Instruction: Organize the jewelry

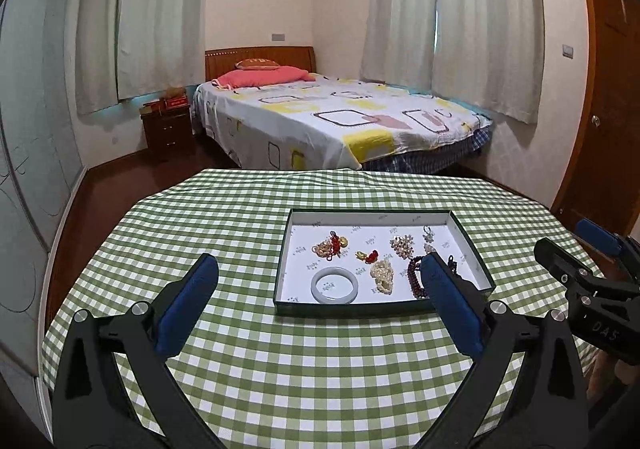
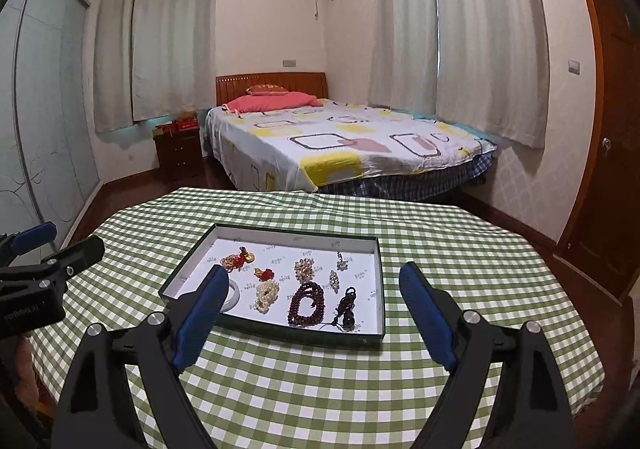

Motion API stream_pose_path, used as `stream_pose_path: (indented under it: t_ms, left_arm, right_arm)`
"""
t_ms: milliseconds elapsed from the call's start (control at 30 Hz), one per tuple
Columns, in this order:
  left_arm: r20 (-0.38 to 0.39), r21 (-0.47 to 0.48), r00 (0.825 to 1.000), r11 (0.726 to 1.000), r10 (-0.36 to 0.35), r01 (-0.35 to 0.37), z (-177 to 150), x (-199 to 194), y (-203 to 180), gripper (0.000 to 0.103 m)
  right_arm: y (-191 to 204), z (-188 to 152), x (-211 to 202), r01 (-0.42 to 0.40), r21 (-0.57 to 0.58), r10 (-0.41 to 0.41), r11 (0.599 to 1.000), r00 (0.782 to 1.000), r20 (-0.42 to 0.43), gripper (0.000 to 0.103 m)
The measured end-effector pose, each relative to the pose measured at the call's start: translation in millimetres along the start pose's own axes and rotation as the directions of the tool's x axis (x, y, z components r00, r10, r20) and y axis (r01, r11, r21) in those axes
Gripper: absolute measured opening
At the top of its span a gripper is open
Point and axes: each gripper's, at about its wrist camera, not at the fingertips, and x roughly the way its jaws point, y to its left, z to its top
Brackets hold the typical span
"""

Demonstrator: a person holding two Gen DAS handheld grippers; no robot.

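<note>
My left claw (image 1: pixel 318 277) fills the bottom of the left wrist picture, spread wide with nothing in it. Between its blue pads (image 1: pixel 188 303), in the middle, sits the tray (image 1: pixel 282 261) on the green checked tablecloth (image 1: pixel 320 377). Inside the tray lie a pale bangle (image 1: pixel 334 285), a pearl bunch (image 1: pixel 381 275) and dark red beads (image 1: pixel 414 275). At the right edge I see my right claw (image 1: pixel 576 245). In the right wrist picture, it (image 2: pixel 314 281) is spread wide too, holding nothing, with the tray just ahead.
</note>
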Motion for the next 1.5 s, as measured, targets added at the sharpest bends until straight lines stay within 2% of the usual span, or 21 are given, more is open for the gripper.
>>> stream_pose_path:
  t_ms: [567,1500]
  left_arm:
    - [0.033,-0.018,0.999,1.0,0.008,-0.007,-0.4,-17.5,6.3,0.098]
    - [0.027,-0.026,1.0,1.0,0.005,-0.004,-1.7,-17.8,7.9,0.098]
  right_arm:
    - [6.4,-0.9,-11.9,-0.002,-0.015,0.002,1.0,1.0,0.023,0.084]
    - [5.9,-2.1,-16.5,-0.002,-0.016,0.002,1.0,1.0,0.025,0.085]
